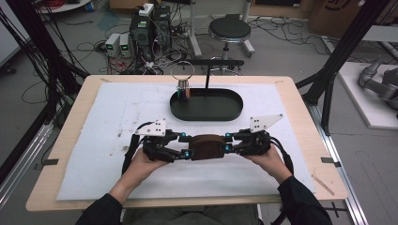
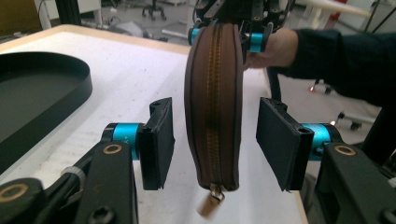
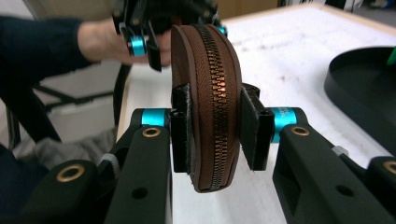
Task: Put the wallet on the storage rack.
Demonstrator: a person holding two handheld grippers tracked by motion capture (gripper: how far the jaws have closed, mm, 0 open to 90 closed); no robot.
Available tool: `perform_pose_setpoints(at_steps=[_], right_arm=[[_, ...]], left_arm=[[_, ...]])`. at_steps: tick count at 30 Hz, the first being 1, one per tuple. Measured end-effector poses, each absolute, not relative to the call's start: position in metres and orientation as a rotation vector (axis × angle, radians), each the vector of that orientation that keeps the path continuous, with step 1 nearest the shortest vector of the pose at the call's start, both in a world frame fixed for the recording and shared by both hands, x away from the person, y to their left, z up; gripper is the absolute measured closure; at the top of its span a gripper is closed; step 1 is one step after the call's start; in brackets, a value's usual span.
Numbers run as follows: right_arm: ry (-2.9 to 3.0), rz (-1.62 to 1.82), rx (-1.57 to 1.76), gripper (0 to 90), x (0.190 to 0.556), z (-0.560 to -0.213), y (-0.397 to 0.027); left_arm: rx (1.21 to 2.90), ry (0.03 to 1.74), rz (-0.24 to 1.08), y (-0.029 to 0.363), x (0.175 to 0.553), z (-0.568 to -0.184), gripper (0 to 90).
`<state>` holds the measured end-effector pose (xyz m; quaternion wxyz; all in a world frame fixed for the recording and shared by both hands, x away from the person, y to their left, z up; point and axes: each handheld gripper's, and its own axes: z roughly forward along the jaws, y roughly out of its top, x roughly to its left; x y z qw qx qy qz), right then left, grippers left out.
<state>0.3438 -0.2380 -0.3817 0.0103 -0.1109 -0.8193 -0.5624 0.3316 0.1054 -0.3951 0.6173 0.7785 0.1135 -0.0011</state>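
Observation:
A brown round zip pouch [image 1: 207,146] hangs on edge just above the white mat, between my two grippers. My right gripper [image 1: 227,143] is shut on it: in the right gripper view its pads [image 3: 180,128] press both flat sides of the pouch [image 3: 210,93], zipper facing the camera. My left gripper [image 1: 185,146] stands open around the other end. In the left gripper view the pouch [image 2: 214,102] sits between the pads [image 2: 156,140] with a gap on each side, and its zip pull [image 2: 212,198] dangles below. A hand holds each gripper.
A black oval tray [image 1: 220,108] lies beyond the pouch at mid table, with a black post and a wire ring [image 1: 182,72] standing at its left end. The white mat [image 1: 112,117] covers most of the wooden table [image 1: 291,89]. Cables and a stool sit on the floor behind.

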Motion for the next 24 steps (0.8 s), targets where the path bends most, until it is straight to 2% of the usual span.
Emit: perform_pose_setpoints(at_steps=[5,10,13,19,21,24], right_arm=[[-2.5,-1.823,-0.367,69.3,0.343,-0.3789,-0.2402],[-2.506,-1.81,-0.347,67.8,0.3411,-0.381,-0.2352],[-2.51,-1.812,-0.35,66.3,0.3402,-0.3804,-0.234],[-2.502,-1.813,-0.379,56.3,0.3418,-0.3807,-0.235],[-2.497,-1.805,-0.381,62.4,0.3419,-0.3809,-0.2356],[-2.503,-1.823,-0.367,66.1,0.3411,-0.3803,-0.235]], left_arm=[[1.756,0.249,-0.003,0.1065,0.3306,-0.3955,52.2],[1.717,0.242,-0.024,0.1113,0.3318,-0.3961,66.1],[1.71,0.241,-0.024,0.1119,0.3312,-0.3963,68.1],[1.663,0.247,-0.045,0.1138,0.3315,-0.3959,69.7],[1.663,0.247,-0.034,0.1149,0.331,-0.3948,69.8],[1.663,0.254,-0.029,0.1155,0.3305,-0.3941,69.0]])
